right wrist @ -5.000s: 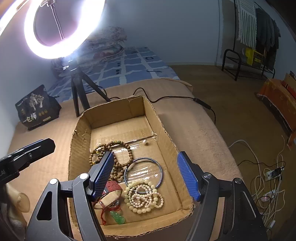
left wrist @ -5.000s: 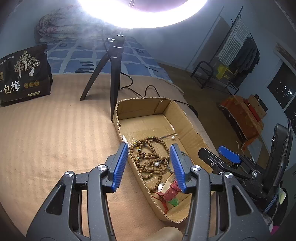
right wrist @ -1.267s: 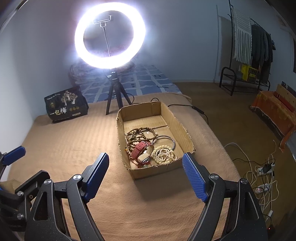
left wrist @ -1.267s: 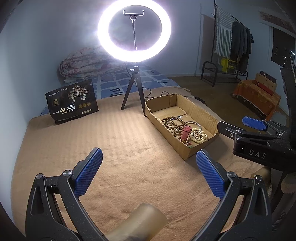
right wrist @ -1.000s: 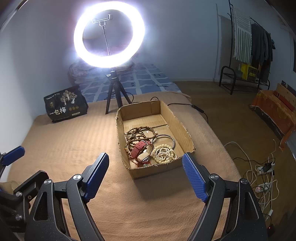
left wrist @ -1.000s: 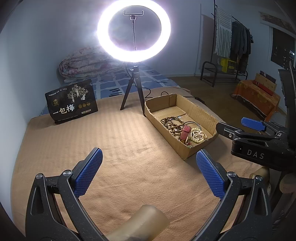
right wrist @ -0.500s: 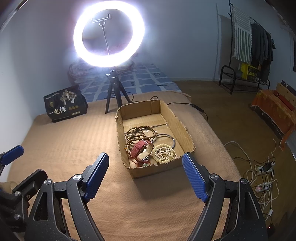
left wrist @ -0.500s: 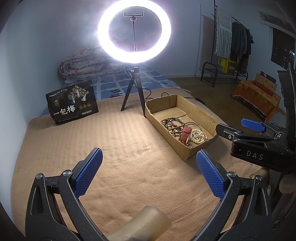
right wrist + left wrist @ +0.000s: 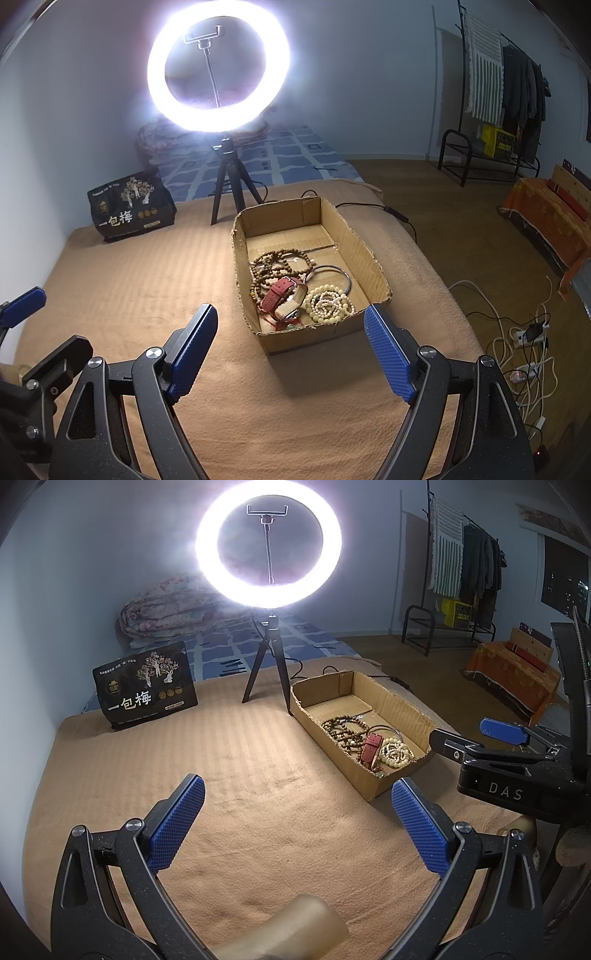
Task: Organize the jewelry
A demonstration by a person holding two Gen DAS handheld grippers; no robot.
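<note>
Both tools tilt downward over the tan blanket [image 9: 147, 280], short of the box [image 9: 369, 258]: the left tool [image 9: 297, 818] and right tool [image 9: 290, 349] each have their ribbed blue pads spread wide, holding nothing. Inside the corrugated cardboard box lie brown wooden beads [image 9: 277, 266], a red leather strap [image 9: 277, 293], cream pearly beads [image 9: 328, 302] and a thin metal bangle [image 9: 341, 275].

place: my bedroom at home
evidence: rolled quilt [image 9: 166, 609], clothes rack [image 9: 502, 92], blanket-covered bed [image 9: 240, 775], ring light [image 9: 267, 546]
</note>
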